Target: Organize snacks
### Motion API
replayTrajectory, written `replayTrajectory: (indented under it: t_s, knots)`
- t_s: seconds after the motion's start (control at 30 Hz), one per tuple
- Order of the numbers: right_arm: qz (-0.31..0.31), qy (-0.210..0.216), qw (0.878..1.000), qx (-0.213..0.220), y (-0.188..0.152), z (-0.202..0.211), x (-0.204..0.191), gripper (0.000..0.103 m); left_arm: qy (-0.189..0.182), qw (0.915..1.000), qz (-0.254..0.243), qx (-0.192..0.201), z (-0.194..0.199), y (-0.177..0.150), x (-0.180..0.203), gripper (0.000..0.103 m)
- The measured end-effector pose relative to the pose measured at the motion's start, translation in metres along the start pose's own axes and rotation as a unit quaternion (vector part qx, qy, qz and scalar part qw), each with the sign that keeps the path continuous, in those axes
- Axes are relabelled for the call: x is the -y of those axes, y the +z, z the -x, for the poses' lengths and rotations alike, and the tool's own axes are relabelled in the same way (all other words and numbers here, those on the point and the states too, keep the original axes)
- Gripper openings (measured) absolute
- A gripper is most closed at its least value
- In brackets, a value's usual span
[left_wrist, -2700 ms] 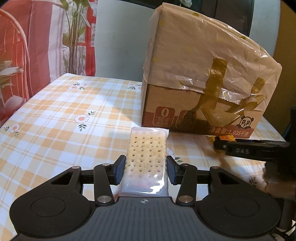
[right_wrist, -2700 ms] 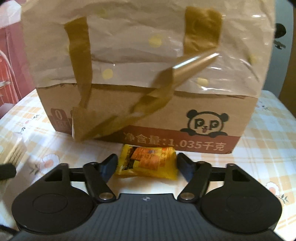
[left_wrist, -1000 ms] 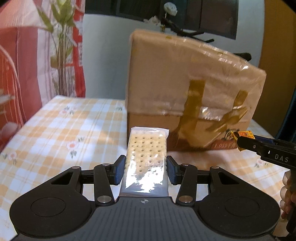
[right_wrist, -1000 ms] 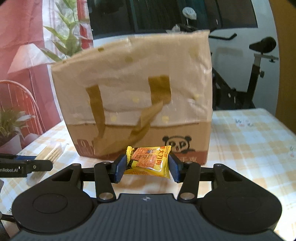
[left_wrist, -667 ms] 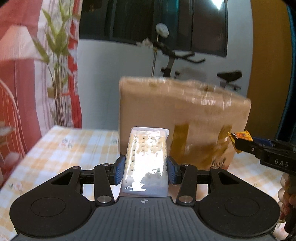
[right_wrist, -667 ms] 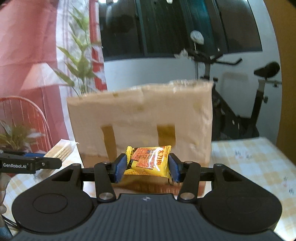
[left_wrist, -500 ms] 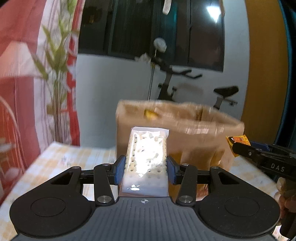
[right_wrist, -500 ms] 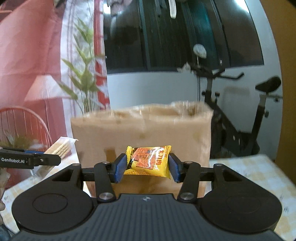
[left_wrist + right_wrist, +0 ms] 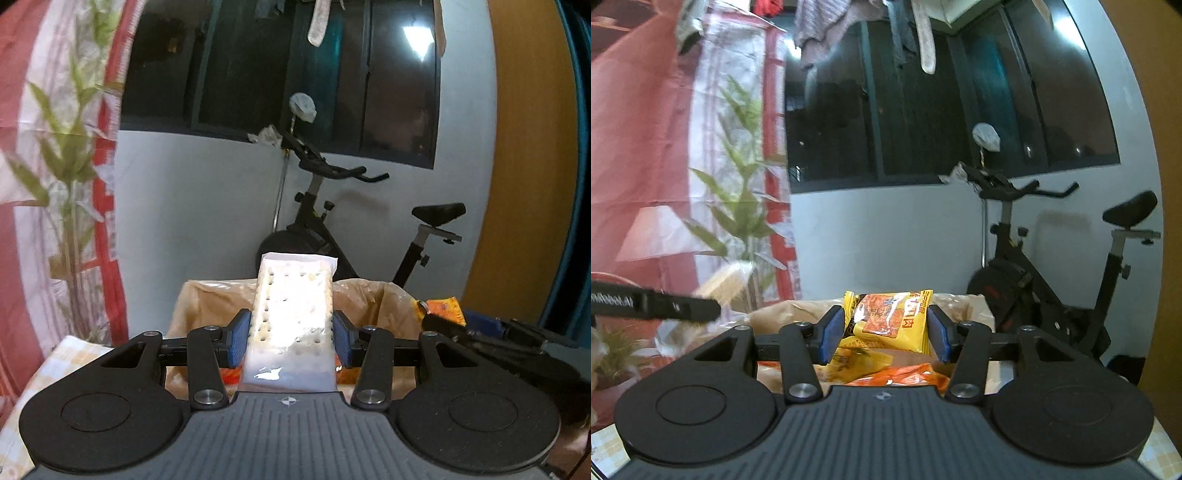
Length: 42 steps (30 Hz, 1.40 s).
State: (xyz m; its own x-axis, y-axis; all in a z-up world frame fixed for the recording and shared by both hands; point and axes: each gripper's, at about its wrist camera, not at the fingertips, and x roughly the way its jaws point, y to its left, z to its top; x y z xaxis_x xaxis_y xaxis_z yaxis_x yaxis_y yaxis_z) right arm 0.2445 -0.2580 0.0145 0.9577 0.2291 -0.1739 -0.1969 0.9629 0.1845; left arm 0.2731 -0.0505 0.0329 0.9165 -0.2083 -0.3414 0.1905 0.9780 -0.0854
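Our left tool is closed on a clear cracker pack, and our right tool is closed on a yellow snack packet. Both are held in the air above the open brown box, where orange and yellow wrappers lie inside. Behind the box stands an exercise bike, and beside the box we see the checked table.

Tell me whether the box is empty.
Not empty: the open box already holds orange and yellow packets, visible below the right gripper.
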Motion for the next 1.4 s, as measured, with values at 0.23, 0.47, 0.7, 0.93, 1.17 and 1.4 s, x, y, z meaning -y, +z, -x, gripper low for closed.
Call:
replayTrajectory:
  t_s: [0.23,0.47,0.7,0.93,1.17,1.4]
  knots:
    - [-0.013,-0.015,0.999,-0.044,-0.001,-0.034,0.020,0.051,0.013,0.9990,-0.015,-0.041,-0.053,-0.002,0.010,0.049]
    - [-0.015,-0.008,0.997,-0.079,-0.006,-0.047,0.025,0.052,0.017,0.9979,-0.016,-0.061,-0.068,-0.014,0.004,0.050]
    - [-0.010,-0.007,0.995,-0.103,-0.008,-0.048,0.023,0.063,0.025,0.9980,-0.028,-0.050,-0.051,-0.009,0.002,0.077]
    - [-0.009,-0.016,0.994,-0.110,0.000,-0.035,0.013,0.083,0.034,0.9976,-0.033,-0.050,-0.025,-0.007,0.001,0.091]
    - [-0.016,-0.031,0.994,-0.108,0.010,-0.009,0.003,0.099,0.033,0.9987,-0.021,-0.031,0.017,-0.004,0.000,0.095]
    - [0.000,-0.054,0.994,-0.099,0.020,0.028,-0.017,0.103,0.049,0.9985,-0.022,-0.016,0.065,-0.008,0.000,0.096]
